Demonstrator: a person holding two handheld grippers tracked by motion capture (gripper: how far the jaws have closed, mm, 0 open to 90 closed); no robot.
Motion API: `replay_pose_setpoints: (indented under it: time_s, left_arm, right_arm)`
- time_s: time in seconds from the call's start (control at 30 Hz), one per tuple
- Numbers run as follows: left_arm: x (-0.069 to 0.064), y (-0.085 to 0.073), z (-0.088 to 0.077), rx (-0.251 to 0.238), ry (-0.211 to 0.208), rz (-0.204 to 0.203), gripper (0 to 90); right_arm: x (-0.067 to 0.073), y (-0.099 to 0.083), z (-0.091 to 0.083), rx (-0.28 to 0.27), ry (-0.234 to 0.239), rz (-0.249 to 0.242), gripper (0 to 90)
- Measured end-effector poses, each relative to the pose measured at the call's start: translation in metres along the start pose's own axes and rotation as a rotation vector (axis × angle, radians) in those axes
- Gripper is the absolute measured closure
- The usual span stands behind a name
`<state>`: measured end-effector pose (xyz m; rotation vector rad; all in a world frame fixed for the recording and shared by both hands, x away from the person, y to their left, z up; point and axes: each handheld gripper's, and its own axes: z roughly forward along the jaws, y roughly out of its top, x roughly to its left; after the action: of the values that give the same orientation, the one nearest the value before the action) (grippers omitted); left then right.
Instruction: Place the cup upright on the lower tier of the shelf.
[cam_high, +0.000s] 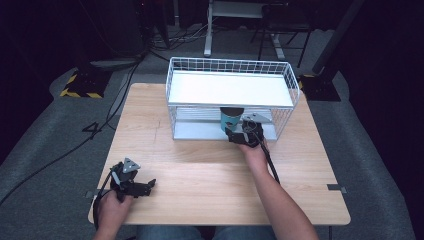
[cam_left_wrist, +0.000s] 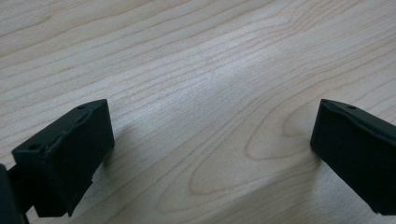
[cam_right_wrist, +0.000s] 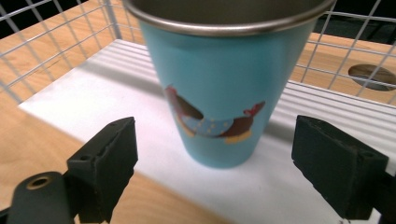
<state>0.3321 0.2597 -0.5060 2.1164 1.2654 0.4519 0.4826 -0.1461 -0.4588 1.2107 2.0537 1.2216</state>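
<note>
Cup (cam_right_wrist: 219, 88) base clear, rim cropped (top edge)

My right gripper (cam_right_wrist: 215, 172) is standing open before the blue cup (cam_right_wrist: 219, 88) — jaws touching nothing — on the white shelf (cam_right_wrist: 93, 88).

The left gripper (cam_high: 148, 186) rests low with jaws wide apart; the right gripper (cam_high: 235, 134) reaches forward on an outstretched arm, jaws parted.

Table (cam_high: 200, 175) brightly lit, surroundings dark; soft shadows, slight blur.
</note>
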Motion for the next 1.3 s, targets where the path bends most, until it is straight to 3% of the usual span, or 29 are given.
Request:
replay_pose_setpoints:
  time_s: [0.33, 0.77, 1.3]
  left_arm:
    - [0.000, -0.001, 0.000, -0.002, 0.004, -0.005, 0.0]
    - [-0.001, -0.001, 0.000, -0.004, 0.003, -0.007, 0.0]
    - [-0.001, 0.002, 0.002, 0.000, 0.009, -0.009, 0.0]
  right_arm:
    - [0.001, -0.001, -0.045, -0.018, 0.050, -0.035, 14.9]
    - [-0.021, -0.016, -0.104, -0.012, 0.072, -0.018, 15.3]
    - [-0.055, -0.047, -0.175, 0.029, 0.032, -0.045, 15.6]
